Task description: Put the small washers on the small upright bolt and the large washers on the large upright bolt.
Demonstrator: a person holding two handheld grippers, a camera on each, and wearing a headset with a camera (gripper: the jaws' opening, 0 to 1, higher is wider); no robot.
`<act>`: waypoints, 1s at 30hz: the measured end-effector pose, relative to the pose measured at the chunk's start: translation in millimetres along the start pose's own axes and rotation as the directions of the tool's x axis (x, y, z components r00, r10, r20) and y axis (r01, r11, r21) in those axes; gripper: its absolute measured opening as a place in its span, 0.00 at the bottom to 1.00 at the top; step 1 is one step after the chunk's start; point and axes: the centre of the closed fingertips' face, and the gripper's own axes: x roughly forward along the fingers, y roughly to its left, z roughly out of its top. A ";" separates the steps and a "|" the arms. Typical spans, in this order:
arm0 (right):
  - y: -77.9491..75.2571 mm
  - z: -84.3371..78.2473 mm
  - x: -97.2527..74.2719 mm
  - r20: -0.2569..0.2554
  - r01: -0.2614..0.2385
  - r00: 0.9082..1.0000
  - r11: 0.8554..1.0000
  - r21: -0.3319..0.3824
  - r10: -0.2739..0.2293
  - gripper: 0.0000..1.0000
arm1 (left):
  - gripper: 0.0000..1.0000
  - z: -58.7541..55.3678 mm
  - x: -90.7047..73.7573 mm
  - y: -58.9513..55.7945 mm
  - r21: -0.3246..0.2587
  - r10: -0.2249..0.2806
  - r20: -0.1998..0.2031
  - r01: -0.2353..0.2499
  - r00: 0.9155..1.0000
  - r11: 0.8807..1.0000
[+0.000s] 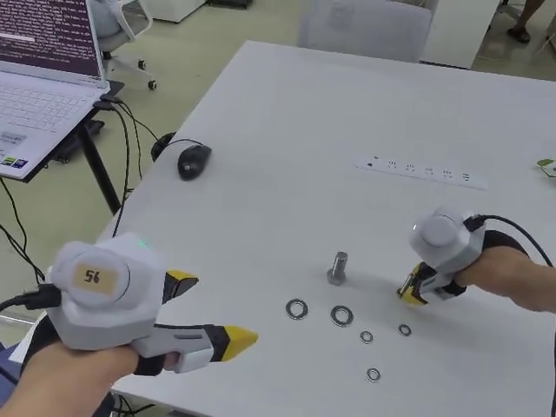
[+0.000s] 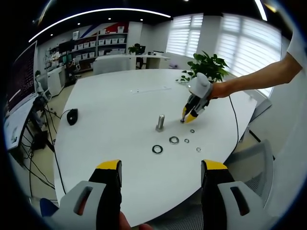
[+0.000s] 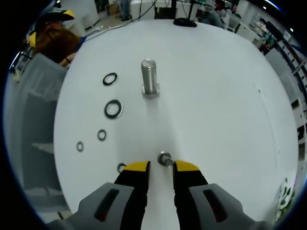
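Note:
The large bolt (image 1: 338, 268) (image 2: 160, 122) (image 3: 149, 76) stands upright mid-table. Two large washers (image 1: 296, 308) (image 1: 341, 315) (image 3: 113, 109) lie flat in front of it. Three small washers (image 1: 367, 336) (image 1: 405, 330) (image 1: 373, 374) lie beyond them. The small bolt (image 3: 165, 159) stands upright right at the tips of my right gripper (image 3: 160, 167) (image 1: 410, 294) (image 2: 185, 117), whose jaws are a narrow gap apart, tips down near the table. My left gripper (image 1: 211, 311) (image 2: 160, 167) hovers wide open and empty at the near table edge, well short of the washers.
A black mouse (image 1: 193, 161) lies at the table's left edge and a white power strip (image 1: 421, 169) at the far right. A laptop (image 1: 43, 78) sits on a stand left of the white table (image 1: 287, 130). A chair back (image 1: 365, 26) stands behind the table.

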 end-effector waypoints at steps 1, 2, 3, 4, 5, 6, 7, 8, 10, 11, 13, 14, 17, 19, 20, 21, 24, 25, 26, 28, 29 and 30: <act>0.5 -1.0 -1.4 0.005 0.004 1.000 1.000 0.004 -0.004 0.22 | 0.66 0.5 0.4 -0.6 0.002 -0.003 0.000 0.003 1.000 1.000; 1.3 -2.6 -3.8 0.013 0.007 1.000 1.000 0.015 -0.007 0.22 | 0.66 1.4 0.8 -1.5 0.006 -0.006 0.000 0.006 1.000 1.000; 2.6 -3.5 -5.6 0.019 0.009 1.000 1.000 0.025 -0.009 0.22 | 0.66 2.1 0.9 -1.9 0.008 -0.008 0.001 0.008 1.000 1.000; 4.1 -5.5 -7.8 0.029 0.007 1.000 0.999 0.035 -0.008 0.22 | 0.66 2.7 1.1 -2.3 0.010 -0.010 0.002 0.010 1.000 1.000; 4.9 -6.9 -9.1 0.035 0.006 0.999 0.999 0.042 -0.008 0.22 | 0.66 3.6 1.3 -2.9 0.012 -0.012 0.003 0.012 1.000 1.000; 6.1 -8.9 -10.6 0.039 0.004 0.999 0.999 0.049 -0.006 0.22 | 0.66 4.2 1.4 -3.3 0.014 -0.014 0.004 0.014 1.000 1.000; 7.9 -12.0 -12.4 0.045 0.001 0.999 0.998 0.055 -0.004 0.22 | 0.66 4.8 1.6 -3.7 0.015 -0.016 0.005 0.016 1.000 1.000; 10.3 -13.9 -14.3 0.046 0.004 0.999 0.998 0.061 -0.007 0.23 | 0.66 5.0 1.8 -4.0 0.017 -0.018 0.005 0.018 1.000 1.000; 14.3 -17.9 -17.5 0.052 0.011 0.999 0.997 0.080 -0.015 0.24 | 0.66 6.0 1.8 -4.9 0.020 -0.021 0.006 0.021 1.000 1.000; 10.7 -22.7 -18.7 0.060 0.007 0.998 0.995 0.096 -0.013 0.24 | 0.66 6.3 1.8 -5.1 0.022 -0.022 0.006 0.022 1.000 1.000; 15.3 -29.7 -20.0 0.066 0.010 0.998 0.993 0.120 -0.018 0.25 | 0.66 6.5 2.3 -5.6 0.024 -0.027 0.006 0.026 1.000 0.999; 17.4 -33.0 -20.1 0.067 0.010 0.998 0.992 0.126 -0.019 0.25 | 0.66 6.5 2.5 -5.8 0.025 -0.028 0.005 0.028 1.000 0.999; 27.7 -46.0 -19.2 0.060 0.002 0.998 0.990 0.144 -0.011 0.26 | 0.66 5.5 3.9 -7.1 0.028 -0.036 0.001 0.036 0.999 0.999; 35.5 -52.0 -17.4 0.055 0.000 0.998 0.990 0.143 -0.008 0.26 | 0.66 4.5 5.1 -8.3 0.031 -0.042 -0.003 0.042 0.999 0.999; 39.0 -53.7 -16.8 0.054 -0.002 0.999 0.990 0.144 -0.006 0.26 | 0.66 4.5 5.8 -10.0 0.034 -0.045 -0.006 0.045 0.999 0.998; 42.7 -55.5 -16.2 0.054 -0.005 0.999 0.989 0.145 -0.003 0.26 | 0.66 4.4 6.3 -11.0 0.035 -0.049 -0.007 0.049 0.999 0.998; 54.0 -59.5 -13.9 0.058 -0.012 0.998 0.988 0.154 0.003 0.26 | 0.66 4.8 8.2 -14.0 0.043 -0.059 -0.011 0.059 0.998 0.997; 59.4 -60.1 -12.9 0.060 -0.015 0.998 0.988 0.154 0.006 0.26 | 0.66 5.5 8.5 -14.8 0.045 -0.062 -0.009 0.062 0.998 0.997; 64.0 -60.1 -11.9 0.062 -0.017 0.998 0.988 0.153 0.007 0.26 | 0.66 6.3 8.8 -15.5 0.045 -0.066 -0.007 0.066 0.998 0.997; 71.8 -57.8 -10.6 0.070 -0.024 0.997 0.987 0.158 0.013 0.26 | 0.66 7.3 9.2 -16.6 0.048 -0.072 -0.005 0.072 0.997 0.996; 74.6 -55.6 -9.9 0.078 -0.023 0.997 0.987 0.159 0.011 0.25 | 0.66 7.1 10.0 -16.7 0.049 -0.075 -0.006 0.076 0.997 0.996; 76.7 -53.6 -8.8 0.086 -0.023 0.996 0.987 0.157 0.009 0.25 | 0.66 6.8 10.7 -16.6 0.050 -0.078 -0.008 0.078 0.997 0.996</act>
